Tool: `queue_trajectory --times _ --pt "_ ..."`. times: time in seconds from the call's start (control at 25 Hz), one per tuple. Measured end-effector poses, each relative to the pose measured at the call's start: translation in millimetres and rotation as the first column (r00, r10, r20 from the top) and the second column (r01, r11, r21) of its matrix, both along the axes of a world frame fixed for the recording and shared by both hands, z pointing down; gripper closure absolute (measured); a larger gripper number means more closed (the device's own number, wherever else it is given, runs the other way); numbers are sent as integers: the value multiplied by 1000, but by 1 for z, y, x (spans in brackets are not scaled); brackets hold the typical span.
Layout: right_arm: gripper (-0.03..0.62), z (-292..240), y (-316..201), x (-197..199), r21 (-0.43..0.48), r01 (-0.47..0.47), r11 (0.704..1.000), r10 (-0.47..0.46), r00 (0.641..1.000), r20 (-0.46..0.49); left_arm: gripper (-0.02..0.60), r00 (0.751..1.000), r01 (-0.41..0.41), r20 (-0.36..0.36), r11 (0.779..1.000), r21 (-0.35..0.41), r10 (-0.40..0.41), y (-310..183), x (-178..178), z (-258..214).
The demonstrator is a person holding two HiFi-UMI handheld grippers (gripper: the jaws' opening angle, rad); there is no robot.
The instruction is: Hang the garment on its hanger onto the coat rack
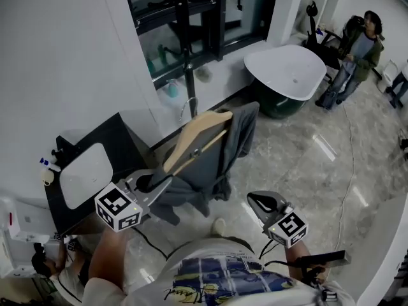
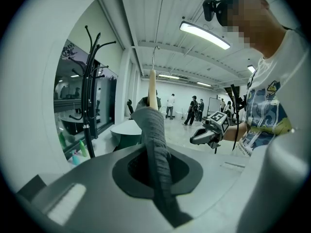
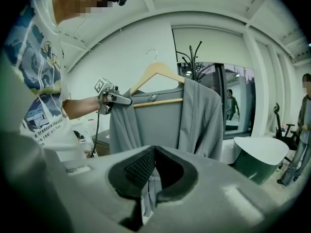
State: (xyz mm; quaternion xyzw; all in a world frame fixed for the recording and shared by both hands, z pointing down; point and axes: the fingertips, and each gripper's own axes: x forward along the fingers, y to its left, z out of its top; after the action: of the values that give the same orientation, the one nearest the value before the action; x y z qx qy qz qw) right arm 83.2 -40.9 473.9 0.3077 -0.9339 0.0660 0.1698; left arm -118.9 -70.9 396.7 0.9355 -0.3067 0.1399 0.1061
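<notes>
Lettering on shirt (image 3: 38,123) too blurred.

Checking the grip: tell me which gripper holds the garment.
The left gripper: shut on the garment. The right gripper hangs apart from it, empty.

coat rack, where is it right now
In the head view the coat rack stands upper centre by the window, just beyond the hanger and left of the bathtub.

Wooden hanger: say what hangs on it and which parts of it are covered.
A grey garment drapes over the wooden hanger; its hook, upper arms and crossbar show. One arm's end is hidden under the cloth; the left gripper, shut on the garment, covers the other.
</notes>
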Motion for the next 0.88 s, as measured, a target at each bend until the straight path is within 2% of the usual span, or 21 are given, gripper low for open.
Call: queue_trajectory --times 0.28,0.6,0.76,0.88 --pt "591 4 -75 35 0 -27 1000 27 1000 0 571 1000 -16 -15 1000 16 17 -125 29 -26" --pt "591 18 -125 48 -9 -94 996 94 995 11 571 1000 -25 -7 999 28 25 -244 33 -47" --pt "591 2 -170 51 0 -153 988 153 987 58 569 999 -32 0 999 0 32 -312 31 -52" --pt "591 -2 -194 52 -2 -184 983 184 982 31 571 999 -37 6 999 -19 37 -356 29 -55"
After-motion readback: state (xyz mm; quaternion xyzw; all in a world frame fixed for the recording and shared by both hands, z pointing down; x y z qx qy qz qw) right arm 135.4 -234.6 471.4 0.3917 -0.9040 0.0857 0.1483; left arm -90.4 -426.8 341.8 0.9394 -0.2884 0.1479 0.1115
